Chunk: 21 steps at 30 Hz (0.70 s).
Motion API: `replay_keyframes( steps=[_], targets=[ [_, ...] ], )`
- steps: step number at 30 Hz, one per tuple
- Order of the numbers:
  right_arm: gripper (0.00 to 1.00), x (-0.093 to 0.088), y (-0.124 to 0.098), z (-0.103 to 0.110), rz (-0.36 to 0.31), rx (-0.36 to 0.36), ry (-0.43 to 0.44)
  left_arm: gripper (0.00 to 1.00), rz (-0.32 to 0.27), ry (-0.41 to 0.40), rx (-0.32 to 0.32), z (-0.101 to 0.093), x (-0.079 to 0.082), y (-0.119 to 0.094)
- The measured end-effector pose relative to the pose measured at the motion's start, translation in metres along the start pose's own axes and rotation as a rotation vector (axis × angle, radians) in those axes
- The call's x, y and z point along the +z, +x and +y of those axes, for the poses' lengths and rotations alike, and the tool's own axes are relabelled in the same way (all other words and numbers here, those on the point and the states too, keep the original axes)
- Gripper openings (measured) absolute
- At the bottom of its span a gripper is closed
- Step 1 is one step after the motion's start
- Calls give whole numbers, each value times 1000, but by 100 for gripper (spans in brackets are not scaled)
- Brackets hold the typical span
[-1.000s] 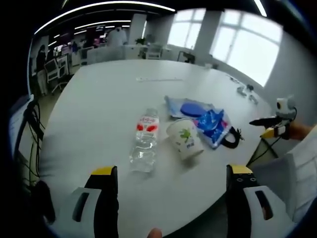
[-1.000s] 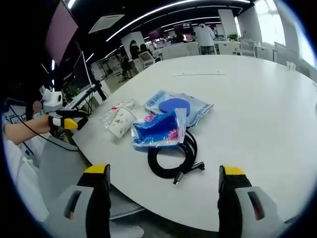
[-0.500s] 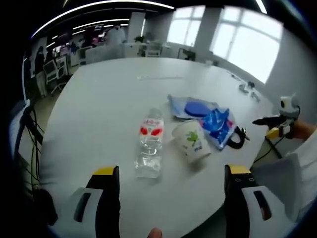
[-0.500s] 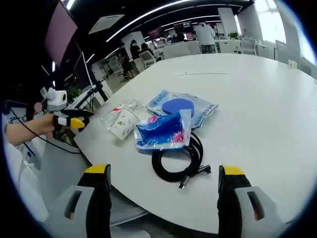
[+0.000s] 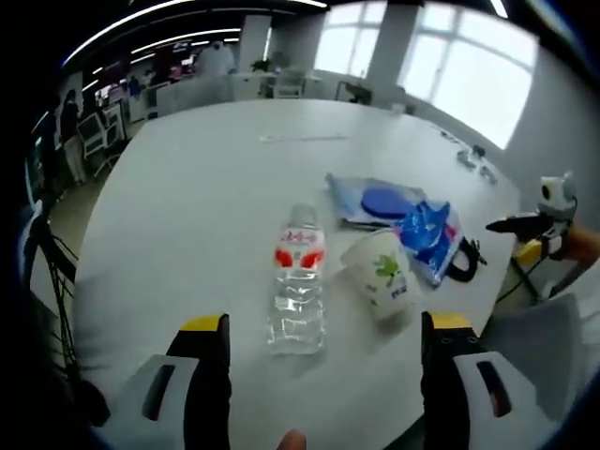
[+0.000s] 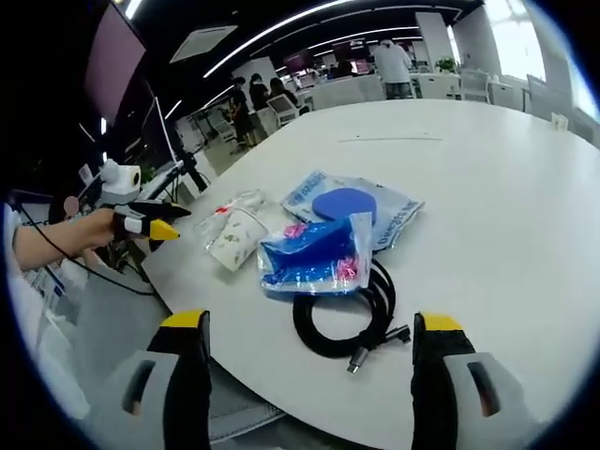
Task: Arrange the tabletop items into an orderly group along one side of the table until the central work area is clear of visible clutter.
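Observation:
On the white round table (image 5: 206, 178) a clear water bottle (image 5: 298, 281) with a red label lies on its side. Beside it lies a tipped white paper cup (image 5: 382, 277), then a crumpled blue packet (image 5: 427, 234), a flat clear bag holding a blue disc (image 5: 380, 200) and a coiled black cable (image 5: 464, 255). My left gripper (image 5: 324, 323) is open, just short of the bottle's base. My right gripper (image 6: 310, 322) is open in front of the black cable (image 6: 347, 319), with the blue packet (image 6: 314, 258), disc bag (image 6: 352, 202), cup (image 6: 234, 239) and bottle (image 6: 230, 208) beyond.
A thin pale strip (image 5: 300, 138) lies far across the table (image 6: 487, 187), and small objects (image 5: 473, 157) sit near its right edge. A hand (image 6: 56, 239) holds the left gripper (image 6: 141, 220) off the table's edge. Office chairs, desks and people stand behind.
Both views have moved a little closer to the table, so the items look larger and nearer. The items themselves have not moved. Both grippers stay open.

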State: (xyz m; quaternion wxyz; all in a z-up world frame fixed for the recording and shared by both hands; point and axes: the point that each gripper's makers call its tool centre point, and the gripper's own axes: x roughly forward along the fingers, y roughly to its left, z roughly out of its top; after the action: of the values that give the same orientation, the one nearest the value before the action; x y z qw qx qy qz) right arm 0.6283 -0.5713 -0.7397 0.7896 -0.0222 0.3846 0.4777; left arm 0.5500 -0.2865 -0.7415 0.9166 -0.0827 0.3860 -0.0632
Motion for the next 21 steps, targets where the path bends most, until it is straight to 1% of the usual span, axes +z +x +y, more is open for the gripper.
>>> replay_keyframes(
  steps=[8, 13, 15, 17, 19, 21],
  targets=[
    [88, -1, 8, -1, 16, 5, 10, 80, 29, 0, -6, 8, -2, 16],
    [88, 0, 12, 0, 13, 13, 26, 79, 36, 0, -11, 12, -1, 24],
    [87, 2, 14, -1, 10, 17, 40, 79, 39, -3, -14, 16, 0, 28],
    [87, 6, 16, 0, 1, 20, 55, 78, 45, -9, -17, 15, 0, 32],
    [87, 9, 19, 0, 1, 21, 48, 78, 49, -10, -18, 18, 0, 37],
    [87, 13, 22, 1, 1, 24, 45, 78, 55, -8, -19, 16, 0, 39]
  ],
)
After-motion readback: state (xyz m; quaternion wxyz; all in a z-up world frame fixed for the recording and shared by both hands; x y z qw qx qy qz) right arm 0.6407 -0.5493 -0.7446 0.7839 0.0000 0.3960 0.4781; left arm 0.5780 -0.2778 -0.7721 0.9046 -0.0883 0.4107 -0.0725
